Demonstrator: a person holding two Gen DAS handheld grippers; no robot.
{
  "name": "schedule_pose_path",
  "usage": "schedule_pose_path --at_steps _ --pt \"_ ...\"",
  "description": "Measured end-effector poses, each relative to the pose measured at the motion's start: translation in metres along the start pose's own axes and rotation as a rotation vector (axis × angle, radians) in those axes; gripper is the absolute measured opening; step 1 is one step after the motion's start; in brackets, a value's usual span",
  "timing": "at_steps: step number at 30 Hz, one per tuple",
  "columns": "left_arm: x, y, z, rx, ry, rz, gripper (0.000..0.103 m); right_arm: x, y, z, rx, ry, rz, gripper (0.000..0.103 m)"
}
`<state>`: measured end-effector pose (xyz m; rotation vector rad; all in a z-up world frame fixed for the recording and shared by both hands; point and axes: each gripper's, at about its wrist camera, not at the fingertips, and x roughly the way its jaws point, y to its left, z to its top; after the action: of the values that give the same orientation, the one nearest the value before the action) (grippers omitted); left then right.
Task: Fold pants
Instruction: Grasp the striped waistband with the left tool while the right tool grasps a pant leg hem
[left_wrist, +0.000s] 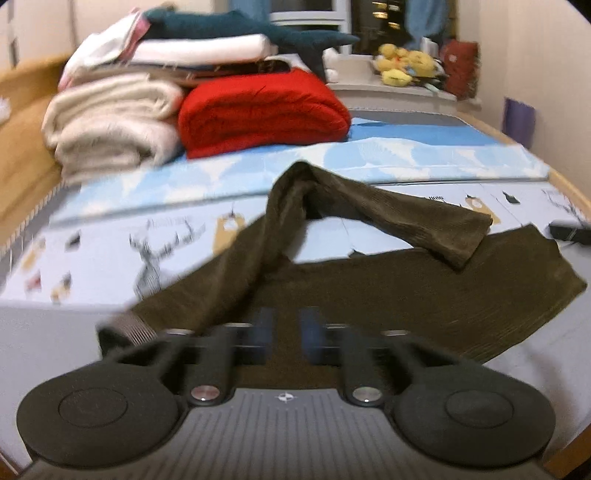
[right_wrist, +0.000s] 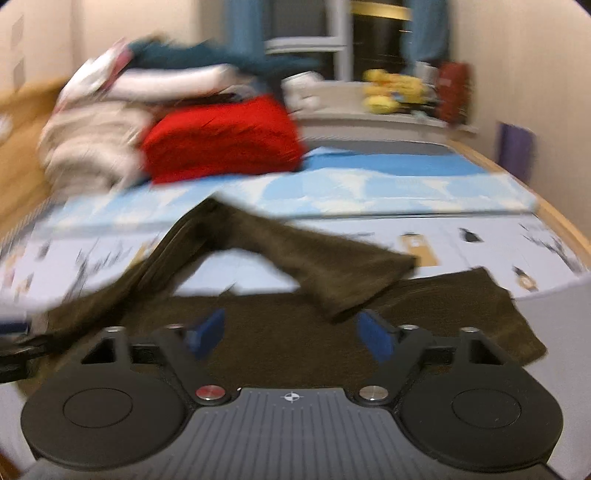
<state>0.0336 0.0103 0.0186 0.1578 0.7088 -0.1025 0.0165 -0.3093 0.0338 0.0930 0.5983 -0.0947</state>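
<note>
Pants (left_wrist: 406, 288) blurred beneath both parted grippers, left gripper (left_wrist: 283, 334) narrower, right gripper (right_wrist: 291, 334) empty.

right view smeared by motion blur, pants (right_wrist: 280, 332) waist partly hidden by left gripper (left_wrist: 283, 334)

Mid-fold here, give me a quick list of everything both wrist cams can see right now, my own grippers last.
pants: one, dark olive-brown, spread on the near part of the bed, one leg bent back in a loop.
bed cover: one, pale blue with animal prints, under the pants.
red blanket: one, folded, far side of the bed.
cream blanket: one, folded, left of the red one.
white folded cloth: one, on top of the pile.
teal plush: one, dark teal, topping the pile.
yellow plush toys: a cluster, on the window ledge.
left gripper: black, blue pads, jaws slightly apart over the pants.
right gripper: black, blue pads, jaws wide apart over the pants.
</note>
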Motion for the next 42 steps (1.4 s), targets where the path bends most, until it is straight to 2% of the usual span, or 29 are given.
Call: schedule_pose_path --at_steps 1,3,5,6,8,9,10,11,12,13,14,15,16,18,19,20,21,23,25,26,27,29,30,31,32,34,36,39,42 --pt "-0.001 0.01 0.004 0.023 -0.014 -0.01 0.003 0.006 -0.022 0.009 0.043 0.008 -0.019 0.026" --pt "0.003 0.043 0.012 0.048 -0.033 0.017 0.003 0.017 -0.066 0.019 0.144 0.012 -0.07 0.021" --pt "0.014 0.081 0.012 -0.014 -0.003 0.035 0.005 0.032 -0.114 0.021 0.243 0.032 -0.149 0.021" --pt "0.023 0.105 0.007 -0.081 0.029 0.053 0.005 0.039 -0.134 0.018 0.279 0.052 -0.185 0.023" --pt "0.047 0.147 -0.007 -0.238 0.161 0.075 0.005 0.058 -0.171 0.0 0.313 0.081 -0.232 0.033" --pt "0.056 0.168 -0.016 -0.328 0.217 0.061 0.005 0.071 -0.188 -0.017 0.306 0.11 -0.256 0.052" --pt "0.063 0.183 -0.025 -0.392 0.246 0.048 0.005 0.084 -0.201 -0.031 0.337 0.197 -0.31 0.056" --pt "0.068 0.193 -0.031 -0.41 0.258 0.052 0.005 0.097 -0.22 -0.042 0.446 0.276 -0.335 0.054" --pt "0.074 0.199 -0.04 -0.392 0.269 0.075 0.007 0.102 -0.236 -0.05 0.55 0.272 -0.276 0.054" --pt "0.081 0.205 -0.05 -0.37 0.284 0.094 0.008 0.105 -0.246 -0.056 0.584 0.241 -0.221 0.053" --pt "0.087 0.211 -0.057 -0.362 0.307 0.1 0.009 0.111 -0.249 -0.063 0.542 0.227 -0.22 0.053" --pt "0.095 0.217 -0.064 -0.37 0.333 0.095 0.01 0.117 -0.248 -0.07 0.49 0.236 -0.257 0.053" --pt "0.099 0.224 -0.07 -0.392 0.334 0.095 0.013 0.124 -0.249 -0.078 0.478 0.263 -0.29 0.054" --pt "0.105 0.237 -0.084 -0.433 0.334 0.116 0.044 0.142 -0.261 -0.088 0.603 0.326 -0.259 0.057" --pt "0.111 0.242 -0.088 -0.457 0.344 0.121 0.047 0.147 -0.263 -0.085 0.657 0.316 -0.257 0.067" --pt "0.115 0.248 -0.092 -0.483 0.343 0.117 0.053 0.152 -0.262 -0.079 0.669 0.305 -0.245 0.071" --pt "0.12 0.253 -0.097 -0.508 0.348 0.106 0.059 0.155 -0.259 -0.077 0.654 0.301 -0.239 0.074" --pt "0.135 0.257 -0.098 -0.529 0.396 0.109 0.062 0.166 -0.249 -0.078 0.606 0.315 -0.269 0.076" --pt "0.141 0.254 -0.094 -0.512 0.381 0.111 0.069 0.171 -0.239 -0.074 0.583 0.318 -0.298 0.085" --pt "0.144 0.252 -0.093 -0.496 0.376 0.118 0.077 0.175 -0.238 -0.071 0.576 0.32 -0.305 0.085" --pt "0.152 0.251 -0.095 -0.48 0.389 0.121 0.079 0.179 -0.235 -0.069 0.567 0.319 -0.31 0.084" --pt "0.167 0.248 -0.098 -0.453 0.451 0.119 0.079 0.178 -0.237 -0.068 0.552 0.313 -0.349 0.071" --pt "0.172 0.246 -0.098 -0.436 0.465 0.113 0.079 0.178 -0.236 -0.066 0.549 0.31 -0.384 0.048" --pt "0.172 0.243 -0.098 -0.416 0.464 0.116 0.079 0.175 -0.238 -0.064 0.551 0.305 -0.407 0.016" --pt "0.173 0.24 -0.097 -0.39 0.458 0.116 0.072 0.173 -0.243 -0.064 0.572 0.297 -0.408 0.01" --pt "0.172 0.232 -0.093 -0.344 0.455 0.118 0.062 0.167 -0.254 -0.062 0.627 0.279 -0.383 0.008" --pt "0.167 0.226 -0.088 -0.305 0.449 0.121 0.045 0.159 -0.257 -0.058 0.62 0.252 -0.381 0.008" --pt "0.163 0.217 -0.08 -0.271 0.438 0.105 0.035 0.132 -0.258 -0.049 0.592 0.186 -0.391 0.007" --pt "0.152 0.202 -0.075 -0.234 0.434 0.061 0.032 0.104 -0.264 -0.046 0.596 0.165 -0.425 0.007"
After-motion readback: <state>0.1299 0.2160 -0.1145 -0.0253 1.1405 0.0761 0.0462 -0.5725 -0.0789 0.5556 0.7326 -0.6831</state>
